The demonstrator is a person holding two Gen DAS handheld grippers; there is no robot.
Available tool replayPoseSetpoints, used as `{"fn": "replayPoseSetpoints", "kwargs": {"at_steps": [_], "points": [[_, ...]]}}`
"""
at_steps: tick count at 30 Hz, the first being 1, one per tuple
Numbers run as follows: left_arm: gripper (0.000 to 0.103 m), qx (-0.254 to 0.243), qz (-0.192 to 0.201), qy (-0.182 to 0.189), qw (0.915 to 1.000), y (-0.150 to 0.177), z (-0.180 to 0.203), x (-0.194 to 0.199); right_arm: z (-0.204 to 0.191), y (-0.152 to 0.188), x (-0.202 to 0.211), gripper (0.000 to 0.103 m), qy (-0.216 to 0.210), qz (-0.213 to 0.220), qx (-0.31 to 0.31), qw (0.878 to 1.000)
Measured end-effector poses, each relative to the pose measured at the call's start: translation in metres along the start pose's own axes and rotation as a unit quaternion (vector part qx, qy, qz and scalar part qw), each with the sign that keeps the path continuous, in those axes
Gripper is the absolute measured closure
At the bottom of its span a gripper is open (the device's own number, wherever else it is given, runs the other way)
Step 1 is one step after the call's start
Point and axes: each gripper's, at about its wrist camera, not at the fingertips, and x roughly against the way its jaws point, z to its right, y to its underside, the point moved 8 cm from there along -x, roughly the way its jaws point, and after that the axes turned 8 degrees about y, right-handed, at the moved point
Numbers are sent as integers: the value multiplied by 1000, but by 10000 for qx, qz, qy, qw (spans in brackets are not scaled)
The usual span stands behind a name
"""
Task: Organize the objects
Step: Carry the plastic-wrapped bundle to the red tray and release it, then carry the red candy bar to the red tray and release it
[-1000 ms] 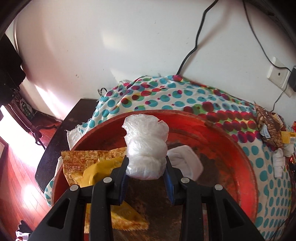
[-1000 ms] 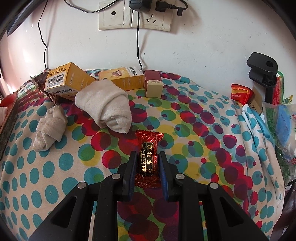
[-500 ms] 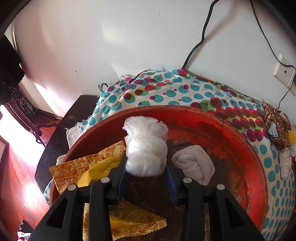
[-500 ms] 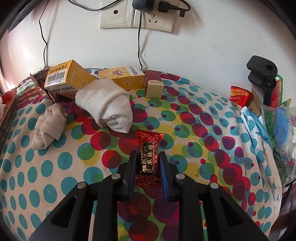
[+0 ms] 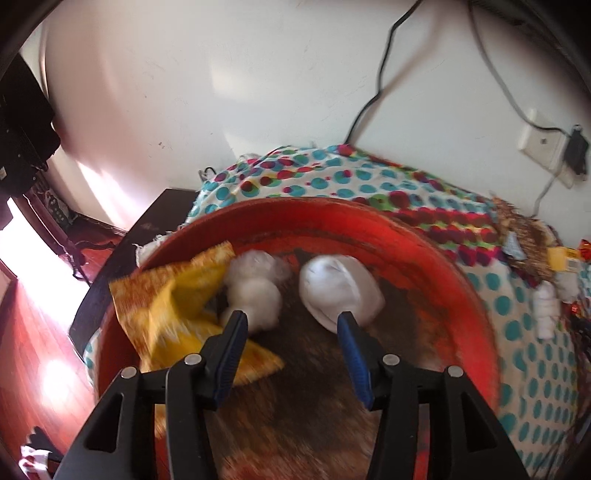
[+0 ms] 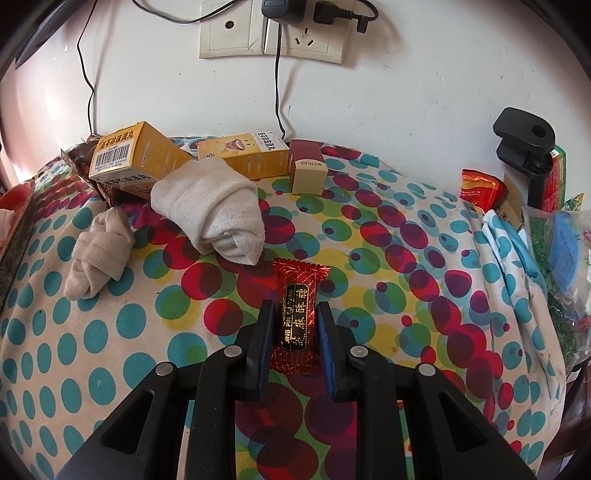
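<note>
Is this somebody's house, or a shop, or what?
Most likely a room in someone's home. A spotted cloth covers a table pushed against a white wall with a wall socket, and everyday clutter lies about: rolled socks, medicine boxes and a red basin over a wooden floor.

Red basin; yellow packet; white bundle; teal-and-red dotted cloth; red-and-gold candy wrapper

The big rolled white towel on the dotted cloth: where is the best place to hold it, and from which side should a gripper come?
Grip the rolled towel across its middle, coming from above, one finger on each long side. It lies as a thick roll slanting from upper left to lower right, so the middle looks firmest; the loose folded end near the red candy would probably unroll. The yellow boxes crowd its back end.
</note>
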Motion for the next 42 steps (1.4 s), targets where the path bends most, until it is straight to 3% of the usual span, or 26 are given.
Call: {"fn": "replayPoseSetpoints", "kwargs": {"at_steps": [13, 19, 27, 35, 42], "points": [[48, 80, 184, 188, 9996, 44, 29, 31, 6, -3, 10, 83, 49, 249, -160, 9995], [48, 354, 257, 287, 9986, 43, 17, 35, -1, 8, 17, 85, 139, 153, 27, 9998], [48, 362, 175, 423, 9983, 46, 20, 29, -1, 18, 11, 81, 101, -227, -67, 9997], [48, 410, 139, 426, 9982, 47, 16, 25, -15, 19, 30, 83, 300, -1, 328, 9990], [48, 576, 119, 479, 9971, 47, 8, 25, -52, 14, 66, 83, -52, 224, 485, 9986]]}}
